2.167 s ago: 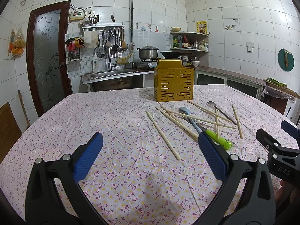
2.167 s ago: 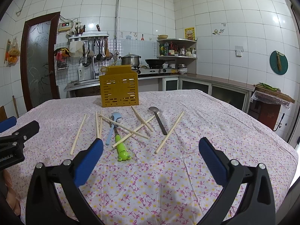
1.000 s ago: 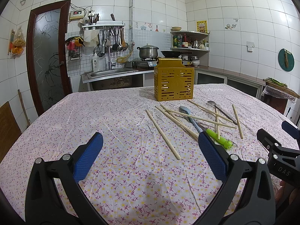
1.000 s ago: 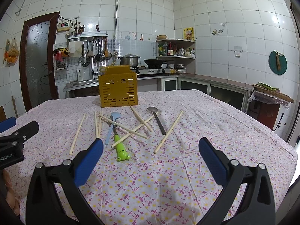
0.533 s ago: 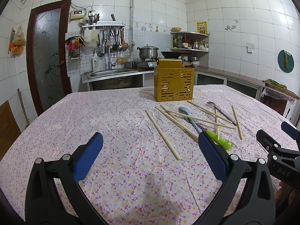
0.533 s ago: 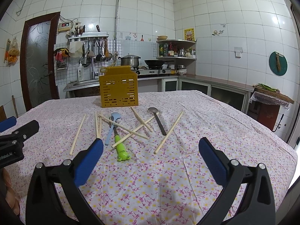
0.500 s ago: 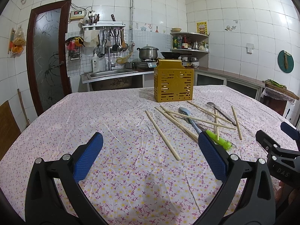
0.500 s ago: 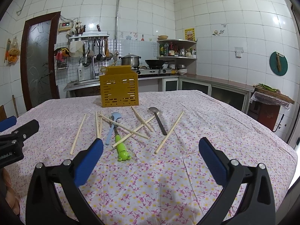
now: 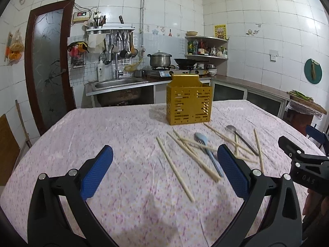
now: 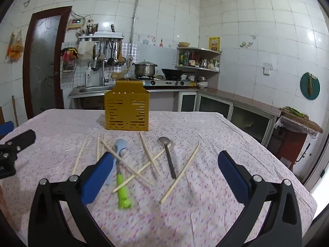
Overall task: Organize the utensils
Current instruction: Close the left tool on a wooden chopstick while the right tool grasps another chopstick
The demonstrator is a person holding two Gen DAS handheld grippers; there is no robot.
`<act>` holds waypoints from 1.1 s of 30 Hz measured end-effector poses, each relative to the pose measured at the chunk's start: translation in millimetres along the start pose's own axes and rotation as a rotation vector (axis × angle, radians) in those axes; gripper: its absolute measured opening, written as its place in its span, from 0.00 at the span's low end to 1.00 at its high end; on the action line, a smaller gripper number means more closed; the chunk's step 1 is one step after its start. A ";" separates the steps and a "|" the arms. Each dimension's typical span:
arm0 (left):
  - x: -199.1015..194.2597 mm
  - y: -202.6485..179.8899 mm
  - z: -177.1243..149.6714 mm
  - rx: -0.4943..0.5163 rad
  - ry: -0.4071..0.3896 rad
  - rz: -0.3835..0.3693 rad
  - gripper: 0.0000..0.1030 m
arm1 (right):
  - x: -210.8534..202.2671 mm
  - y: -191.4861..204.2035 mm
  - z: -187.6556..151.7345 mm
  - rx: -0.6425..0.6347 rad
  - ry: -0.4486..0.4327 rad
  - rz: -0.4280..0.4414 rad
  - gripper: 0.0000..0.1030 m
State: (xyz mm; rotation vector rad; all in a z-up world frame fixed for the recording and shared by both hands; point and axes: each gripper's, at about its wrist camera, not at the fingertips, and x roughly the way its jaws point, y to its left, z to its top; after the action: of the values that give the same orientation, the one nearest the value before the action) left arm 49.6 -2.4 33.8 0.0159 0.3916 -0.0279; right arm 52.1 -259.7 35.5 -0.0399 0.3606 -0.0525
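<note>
While nothing has yet gone into the yellow slotted holder (image 10: 126, 111) standing upright at the far side of the table (image 9: 86, 135), I hold both claws spread wide and empty above the flowered cloth. The utensils lie loose between me and the holder: wooden chopsticks (image 10: 178, 175) crossed over one another, a metal spoon (image 10: 168, 155), and a blue spoon (image 10: 116, 158) beside a green-handled piece (image 10: 122, 189). From my right gripper (image 10: 162, 182) the heap sits straight ahead, and the nearest chopstick runs lengthwise away from me, tilted rightward. From my left gripper (image 9: 163, 173) everything lies off to the right, so I judge the right claw is better placed, and closing across a stick's long axis looks soundest.
</note>
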 end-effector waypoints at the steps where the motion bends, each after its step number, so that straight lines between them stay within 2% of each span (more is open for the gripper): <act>1: 6.6 -1.2 4.8 0.006 0.004 0.004 0.95 | 5.9 -2.6 2.7 0.009 0.014 -0.002 0.96; 7: 51.0 4.4 18.0 -0.036 0.101 -0.027 0.95 | 59.4 -25.3 20.8 0.082 0.139 0.032 0.96; 14: 121.8 12.6 27.2 -0.102 0.260 -0.042 0.95 | 122.9 -29.4 20.8 0.061 0.255 -0.023 0.96; 21: 171.2 12.6 21.8 -0.092 0.360 0.003 0.95 | 175.5 -46.2 12.1 0.123 0.371 -0.023 0.96; 27: 204.6 7.5 14.5 -0.080 0.440 0.024 0.94 | 204.6 -48.5 1.2 0.100 0.431 -0.080 0.96; 31: 222.9 3.8 9.3 -0.061 0.505 0.019 0.74 | 215.6 -48.2 -4.5 0.096 0.468 -0.090 0.94; 33: 230.5 5.9 6.2 -0.079 0.541 0.009 0.64 | 220.6 -50.4 -6.7 0.112 0.486 -0.086 0.84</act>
State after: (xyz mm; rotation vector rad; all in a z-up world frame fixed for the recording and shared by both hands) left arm 265.1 -2.2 -48.4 -0.0544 0.9331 0.0011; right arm 253.6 -323.1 -45.8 0.0702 0.8411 -0.1691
